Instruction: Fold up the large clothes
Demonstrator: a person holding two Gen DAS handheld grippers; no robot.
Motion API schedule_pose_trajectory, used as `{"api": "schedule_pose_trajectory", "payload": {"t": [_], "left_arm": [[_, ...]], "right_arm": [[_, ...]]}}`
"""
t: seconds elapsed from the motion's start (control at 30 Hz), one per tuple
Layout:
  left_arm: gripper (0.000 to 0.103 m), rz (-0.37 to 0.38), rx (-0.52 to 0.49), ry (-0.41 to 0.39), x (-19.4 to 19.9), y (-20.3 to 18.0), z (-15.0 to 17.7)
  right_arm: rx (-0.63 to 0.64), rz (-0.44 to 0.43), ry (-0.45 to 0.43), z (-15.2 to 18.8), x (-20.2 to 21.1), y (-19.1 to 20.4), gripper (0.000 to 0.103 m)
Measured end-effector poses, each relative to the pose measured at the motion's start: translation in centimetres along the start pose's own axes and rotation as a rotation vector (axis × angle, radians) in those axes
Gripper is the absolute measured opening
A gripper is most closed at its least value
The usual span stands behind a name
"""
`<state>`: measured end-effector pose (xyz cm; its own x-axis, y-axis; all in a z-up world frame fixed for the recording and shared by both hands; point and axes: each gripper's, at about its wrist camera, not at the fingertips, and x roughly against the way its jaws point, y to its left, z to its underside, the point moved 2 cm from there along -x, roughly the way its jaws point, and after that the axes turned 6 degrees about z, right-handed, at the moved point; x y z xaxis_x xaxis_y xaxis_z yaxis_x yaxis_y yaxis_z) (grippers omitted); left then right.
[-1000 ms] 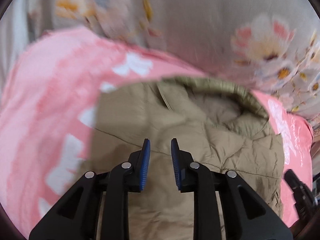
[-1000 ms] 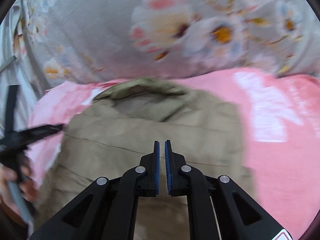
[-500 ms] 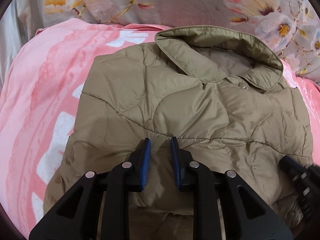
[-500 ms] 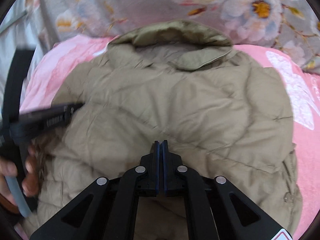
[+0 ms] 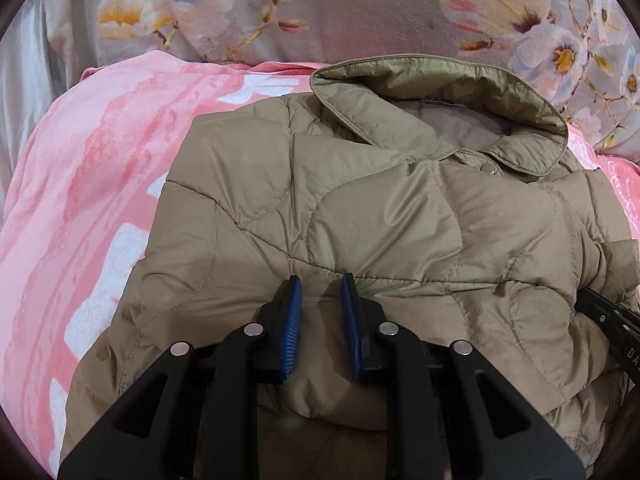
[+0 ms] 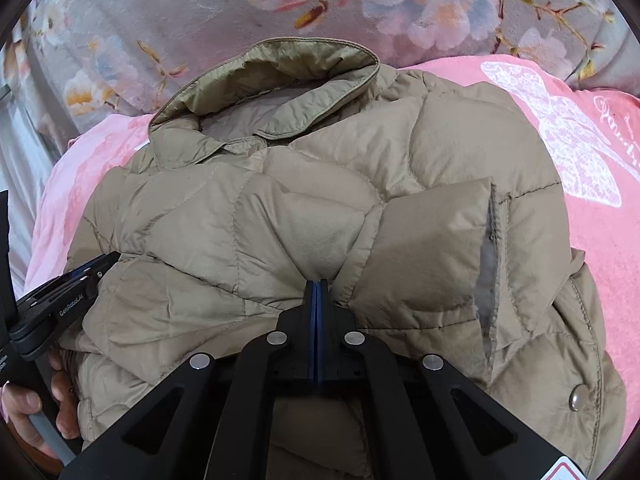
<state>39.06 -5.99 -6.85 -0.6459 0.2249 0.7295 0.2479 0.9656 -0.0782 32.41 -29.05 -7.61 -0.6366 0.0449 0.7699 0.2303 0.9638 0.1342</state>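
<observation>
A tan quilted jacket (image 5: 380, 208) lies folded on a pink blanket, its collar (image 5: 440, 92) at the far end. My left gripper (image 5: 320, 280) is open by a narrow gap, its blue pads resting low on the jacket's near part with fabric showing between them. My right gripper (image 6: 316, 284) is shut, and its tips press into the jacket (image 6: 320, 208), where creases run together. Each gripper shows at the side of the other's view: the right one (image 5: 608, 320), the left one (image 6: 68, 292) held by a hand (image 6: 32, 408).
The pink blanket (image 5: 100, 200) with white prints spreads to both sides of the jacket (image 6: 600, 240). Behind it rises a grey floral cover (image 5: 360, 8). A pocket slit (image 6: 490, 260) and a snap button (image 6: 578, 400) show on the jacket's right side.
Both grippers have come down onto the jacket, which now fills more of each view. The right jaws closed from a thin gap. The left gap is unchanged.
</observation>
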Motion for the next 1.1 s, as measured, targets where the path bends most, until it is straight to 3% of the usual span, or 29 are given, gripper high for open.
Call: {"api": "schedule_pose_trajectory", "payload": {"t": [0.73,0.8,0.9,0.97,1.03,1.07,1.1], "left_arm": [[0.020,-0.065,-0.047,-0.007,-0.3,-0.9,0.0],[0.020,-0.053,-0.038,-0.008,-0.2,-0.7,0.0],[0.020,0.039,0.033,0.029,0.3,0.7,-0.9],[0.024,0.159,0.153,0.079,1.0,2.4,-2.3],[0.036,0.277,0.285,0.072,1.8,4.1,-4.4],[0.046,0.286,0.316,0.061,2.0,4.5,-5.3],[0.052,0.290,0.338,0.046,2.0,4.8,-6.6]], "right_arm": [[-0.012,-0.009,-0.011,0.1,-0.1,-0.4,0.000],[-0.016,-0.013,-0.009,0.1,-0.1,-0.4,0.000],[-0.023,-0.041,0.017,-0.2,0.1,-0.7,0.000],[-0.048,-0.083,0.045,-0.9,1.2,-1.0,0.008],[-0.096,-0.134,-0.005,-2.4,2.8,-1.7,0.028],[-0.117,-0.145,-0.029,-3.2,3.3,-2.0,0.041],[-0.161,-0.163,-0.065,-4.7,3.7,-2.5,0.047]]}}
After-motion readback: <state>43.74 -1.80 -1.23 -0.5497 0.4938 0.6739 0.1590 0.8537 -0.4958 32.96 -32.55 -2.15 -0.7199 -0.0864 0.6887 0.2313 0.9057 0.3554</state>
